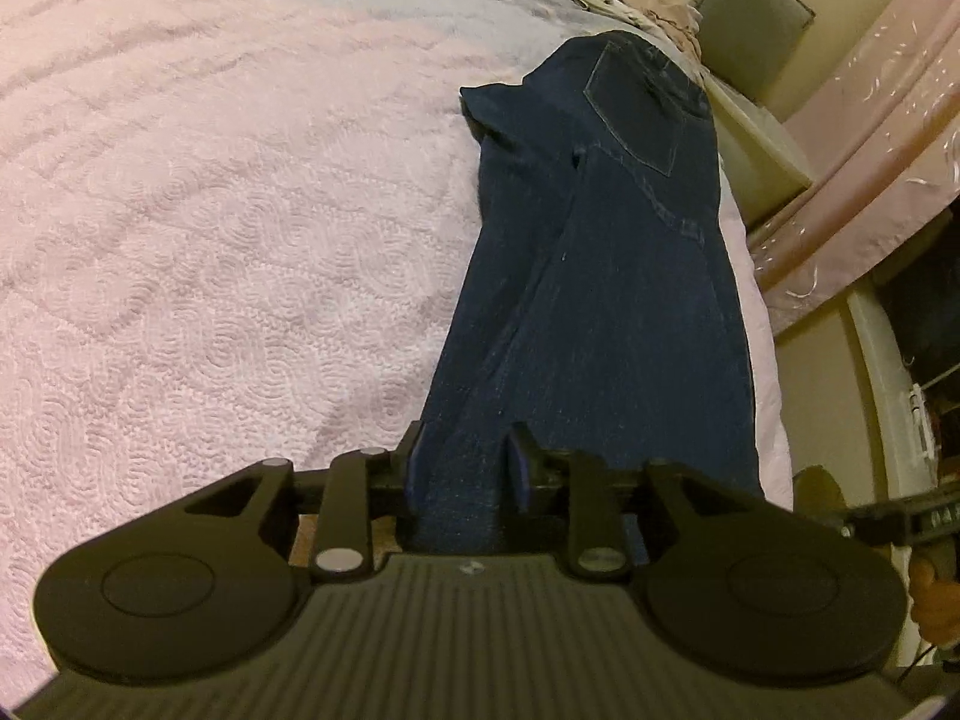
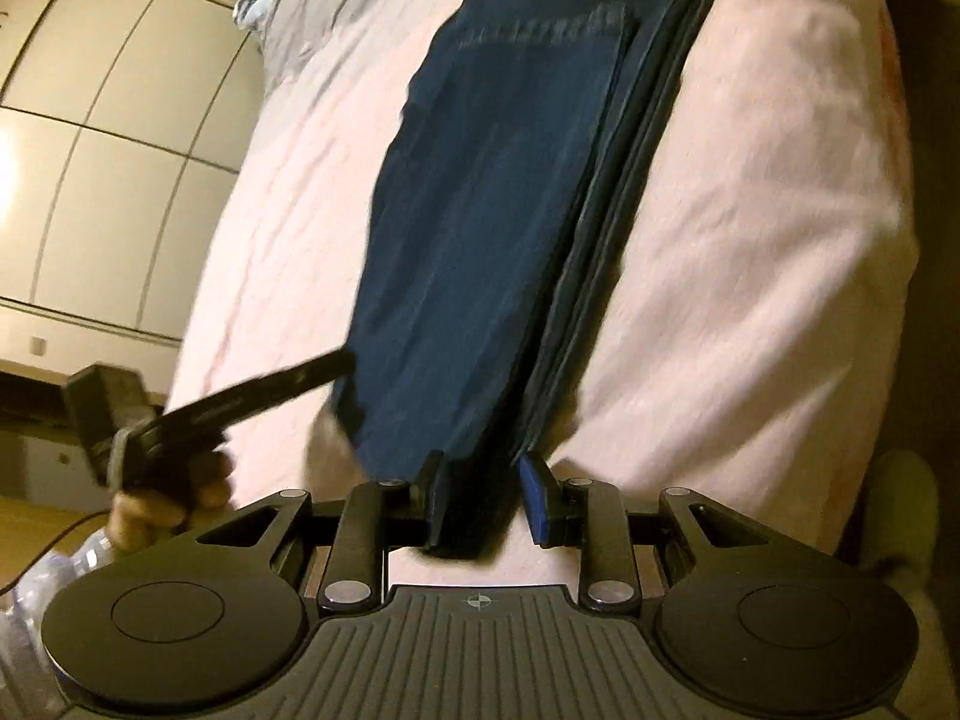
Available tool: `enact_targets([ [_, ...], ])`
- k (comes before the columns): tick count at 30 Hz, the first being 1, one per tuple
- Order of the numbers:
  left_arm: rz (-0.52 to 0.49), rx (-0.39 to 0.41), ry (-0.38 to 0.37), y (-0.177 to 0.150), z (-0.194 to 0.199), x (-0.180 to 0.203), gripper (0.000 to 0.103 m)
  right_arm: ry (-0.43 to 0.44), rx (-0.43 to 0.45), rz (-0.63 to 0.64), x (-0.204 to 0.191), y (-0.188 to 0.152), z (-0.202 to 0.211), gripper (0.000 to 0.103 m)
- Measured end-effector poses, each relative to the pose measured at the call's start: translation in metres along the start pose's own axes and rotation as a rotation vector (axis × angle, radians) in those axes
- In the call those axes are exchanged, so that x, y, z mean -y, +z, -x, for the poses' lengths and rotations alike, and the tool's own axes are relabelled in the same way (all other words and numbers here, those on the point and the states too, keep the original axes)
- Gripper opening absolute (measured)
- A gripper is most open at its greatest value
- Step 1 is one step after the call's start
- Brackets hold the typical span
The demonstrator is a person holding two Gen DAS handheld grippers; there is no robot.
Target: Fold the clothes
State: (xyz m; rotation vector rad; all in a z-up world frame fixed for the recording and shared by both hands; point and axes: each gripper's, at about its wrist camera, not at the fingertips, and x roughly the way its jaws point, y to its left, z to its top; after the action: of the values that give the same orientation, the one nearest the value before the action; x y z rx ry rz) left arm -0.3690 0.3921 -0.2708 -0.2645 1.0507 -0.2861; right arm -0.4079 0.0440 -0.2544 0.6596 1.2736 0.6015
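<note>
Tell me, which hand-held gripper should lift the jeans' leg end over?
Probably both together: the left hand-held gripper and right hand-held gripper each have the jeans between their fingers at the leg end.

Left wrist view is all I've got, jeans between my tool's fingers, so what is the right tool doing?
Observer: The right tool has the jeans hem end between its fingers too; the left finger touches denim, the right blue pad shows a slight gap.
Operator: Are the legs stacked?
Observer: Yes, the right wrist view shows one leg lying on the other, layered edges along the right side.
Operator: What's beyond the bed on that side?
Observer: Pale cupboard doors, left of the pink bedspread.
Operator: Can you see my left tool?
Observer: Yes, the left tool shows there as a dark bar, held in a hand.
</note>
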Motion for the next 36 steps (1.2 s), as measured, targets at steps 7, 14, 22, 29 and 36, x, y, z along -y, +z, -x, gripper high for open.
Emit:
enact_targets([
  [7, -0.011, -0.014, 0.044, -0.013, 0.001, 0.004, 0.025, 0.015, -0.033, 0.061, -0.017, -0.013, -0.016, 0.030],
  [14, -0.034, -0.033, 0.164, -0.020, 0.011, 0.019, 0.025, -0.211, -0.058, 0.177, -0.030, -0.006, -0.027, 0.022],
  [22, 0.095, -0.172, 0.506, -0.010, 0.033, 0.085, 0.020, -0.661, 0.039, 0.428, -0.076, 0.021, -0.012, 0.022],
  [29, 0.092, -0.186, 0.527, -0.011, 0.028, 0.113, 0.022, -0.645, 0.093, 0.459, -0.088, 0.020, 0.004, 0.028],
  [36, 0.085, -0.183, 0.526, -0.017, 0.025, 0.114, 0.022, -0.645, 0.152, 0.500, -0.093, 0.011, 0.005, 0.035],
])
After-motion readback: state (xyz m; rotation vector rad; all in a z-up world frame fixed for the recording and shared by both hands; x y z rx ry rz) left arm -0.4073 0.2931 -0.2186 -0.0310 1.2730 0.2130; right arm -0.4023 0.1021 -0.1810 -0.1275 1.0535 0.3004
